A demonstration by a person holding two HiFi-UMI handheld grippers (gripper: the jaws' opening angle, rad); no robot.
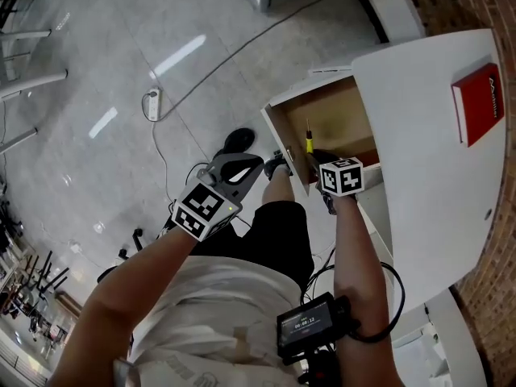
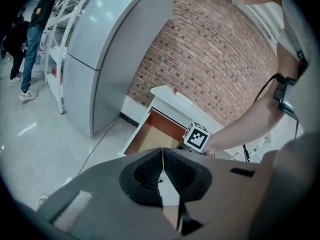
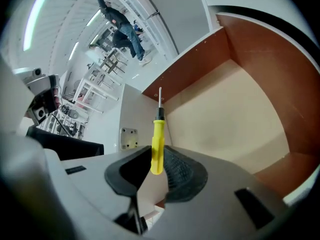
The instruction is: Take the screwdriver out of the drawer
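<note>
Head view: right gripper (image 1: 314, 160) fingers mostly hidden under own cube; screwdriver (image 1: 307, 139) handle's lower end lost there. Drawer (image 1: 339, 115) rear hidden under desk (image 1: 427, 200). Print on red box (image 1: 477, 103) too small to read. Left gripper view: drawer front hidden behind left gripper (image 2: 162, 154); right gripper shows cube only. Right gripper view: drawer right side cut off by picture edge; far people (image 3: 125, 26) too small to tell apart.

My left gripper (image 2: 162, 156) has its jaws pressed together on nothing, left forearm (image 1: 133, 285) reaching forward. My right gripper (image 3: 160, 161) is clamped on the screwdriver (image 3: 157, 141) by its handle, shaft pointing ahead, right arm (image 1: 355, 260) stretched out straight.
</note>
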